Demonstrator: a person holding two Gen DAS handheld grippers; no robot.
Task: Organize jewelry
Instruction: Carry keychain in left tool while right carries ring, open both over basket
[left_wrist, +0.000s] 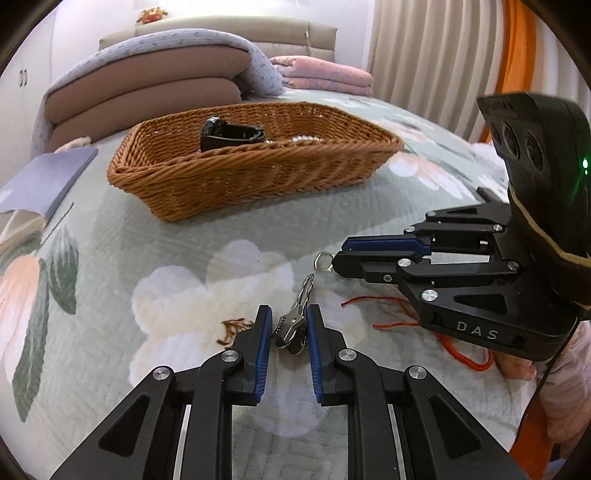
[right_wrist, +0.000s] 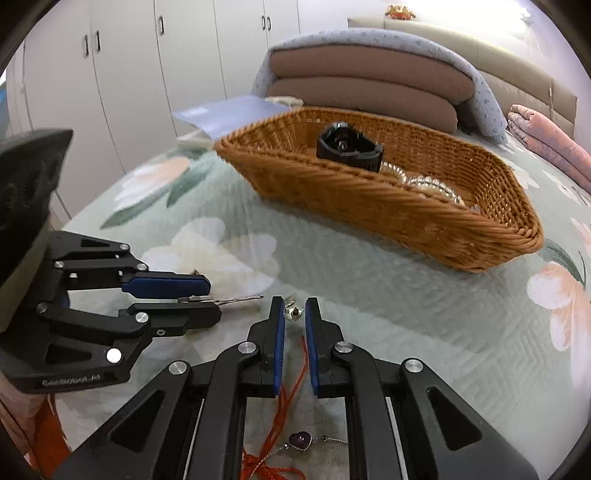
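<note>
Both grippers, left (left_wrist: 289, 325) and right (right_wrist: 294, 317), have jaws slightly apart around a hair clip (left_wrist: 295, 314) and a small, half-hidden ring (right_wrist: 291, 313), contact unclear.

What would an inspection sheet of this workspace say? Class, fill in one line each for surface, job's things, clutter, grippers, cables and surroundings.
Surface: quilt, pale green with flower print, on a bed.
Job's things: basket holding a black watch and pearly beads; silver clip between the left fingers; small ring at the right fingertips; purple pendant and red cord on the quilt.
Clutter: blue booklet beside the basket.
Grippers: left gripper open around the clip; right gripper open around the ring.
Cables: thin black lead by the right gripper.
Surroundings: stacked pillows, pink blanket, white wardrobe, curtain.
</note>
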